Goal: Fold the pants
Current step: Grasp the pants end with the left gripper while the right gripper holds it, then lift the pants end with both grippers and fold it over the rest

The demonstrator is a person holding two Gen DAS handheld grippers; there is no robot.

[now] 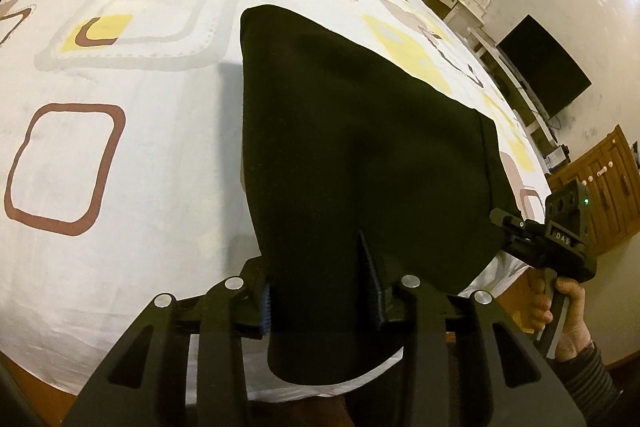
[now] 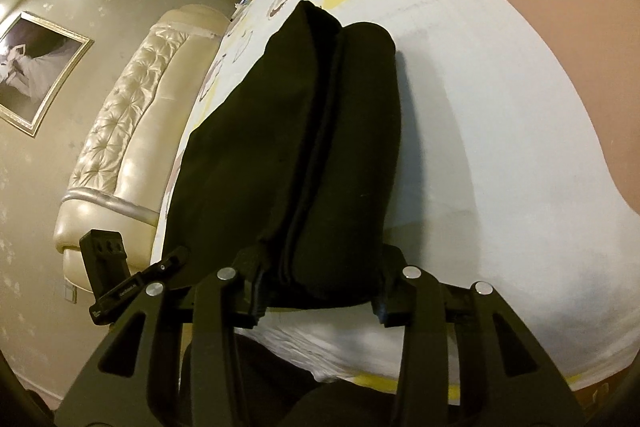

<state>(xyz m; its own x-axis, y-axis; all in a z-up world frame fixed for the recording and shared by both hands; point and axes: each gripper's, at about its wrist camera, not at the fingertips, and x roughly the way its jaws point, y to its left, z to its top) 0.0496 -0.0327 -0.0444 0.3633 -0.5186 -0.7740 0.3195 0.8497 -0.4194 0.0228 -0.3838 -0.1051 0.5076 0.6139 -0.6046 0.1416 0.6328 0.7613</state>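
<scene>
Now both tongs, left [image 1: 320,291] and right [image 2: 320,287], clamp black pants [image 1: 360,131] over the bedsheet [image 1: 140,155].

Both grippers are matte black: the left gripper [image 1: 320,291] has silver rivets behind its jaws, and the right gripper [image 2: 316,291] matches. The hand [image 1: 560,311] wears a grey ribbed sleeve [image 1: 592,375].

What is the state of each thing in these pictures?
black pants: folded lengthwise, lifted at the near end, far end lying on the bed sheet
left hand-held gripper: shut on the black pants
right hand-held gripper: shut on the black pants
television: off
</scene>
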